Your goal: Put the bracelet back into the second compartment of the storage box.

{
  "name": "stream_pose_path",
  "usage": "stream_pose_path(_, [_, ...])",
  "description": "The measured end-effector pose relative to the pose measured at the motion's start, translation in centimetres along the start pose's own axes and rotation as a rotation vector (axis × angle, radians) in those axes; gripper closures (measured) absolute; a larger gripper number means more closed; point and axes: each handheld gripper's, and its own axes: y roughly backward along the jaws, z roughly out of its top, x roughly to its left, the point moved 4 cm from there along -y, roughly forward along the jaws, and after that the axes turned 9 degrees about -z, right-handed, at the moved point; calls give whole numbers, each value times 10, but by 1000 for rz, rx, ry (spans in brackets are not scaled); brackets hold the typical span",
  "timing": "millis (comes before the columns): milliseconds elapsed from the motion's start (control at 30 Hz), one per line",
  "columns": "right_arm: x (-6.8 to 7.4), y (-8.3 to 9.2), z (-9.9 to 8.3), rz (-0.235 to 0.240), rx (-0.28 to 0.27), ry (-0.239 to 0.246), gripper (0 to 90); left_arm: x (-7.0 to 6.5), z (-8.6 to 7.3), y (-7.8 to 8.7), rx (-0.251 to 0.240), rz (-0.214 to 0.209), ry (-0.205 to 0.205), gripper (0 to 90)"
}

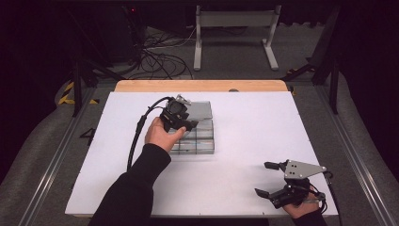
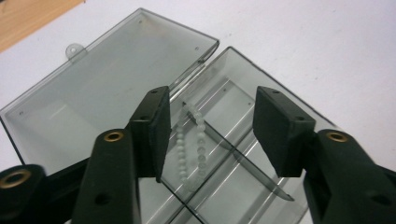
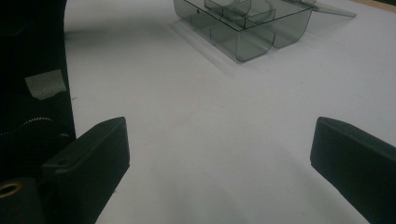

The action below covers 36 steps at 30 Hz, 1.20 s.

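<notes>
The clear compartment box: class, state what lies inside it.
A white bead bracelet lies in one compartment of the clear box, below the open left gripper. Its jaws hide the neighbouring compartments.

A clear, smoke-grey plastic organiser box (image 1: 197,136) sits just above the middle of the high view, on the white worktop. Its hinged lid (image 2: 88,88) lies swung fully open and flat, filling the upper left of the left gripper view. Thin dividers split the box into compartments. A small bracelet of pale, translucent beads (image 2: 190,144) lies in a loose loop inside one compartment, draped against a divider, at the centre of that view.
</notes>
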Motion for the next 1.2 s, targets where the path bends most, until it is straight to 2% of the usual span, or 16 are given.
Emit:
stream_pose_path(267, [0, -1, 0, 1, 2, -1, 51, -13, 3, 18, -55, -15, -36, 406])
stream_pose_path(400, [0, -1, 0, 0, 1, -2, 51, -21, 5, 30, -103, -28, -56, 386])
stream_pose_path(667, [0, -1, 0, 2, 2, -4, 51, -44, 5, 55, -165, -60, -110, 361])
stream_pose_path(867, [0, -1, 0, 1, 1, -2, 51, -58, 3, 68, -189, -75, -143, 354])
stream_pose_path(1033, [1, -1, 0, 1, 4, -2, 51, -64, 1, 74, -200, -83, -148, 353])
stream_pose_path(1133, [0, -1, 0, 1, 4, -3, 51, -66, 0, 76, -201, -80, -161, 351])
stream_pose_path(1200, [0, -1, 0, 0, 4, -2, 51, -68, -2, 77, -193, -63, -171, 347])
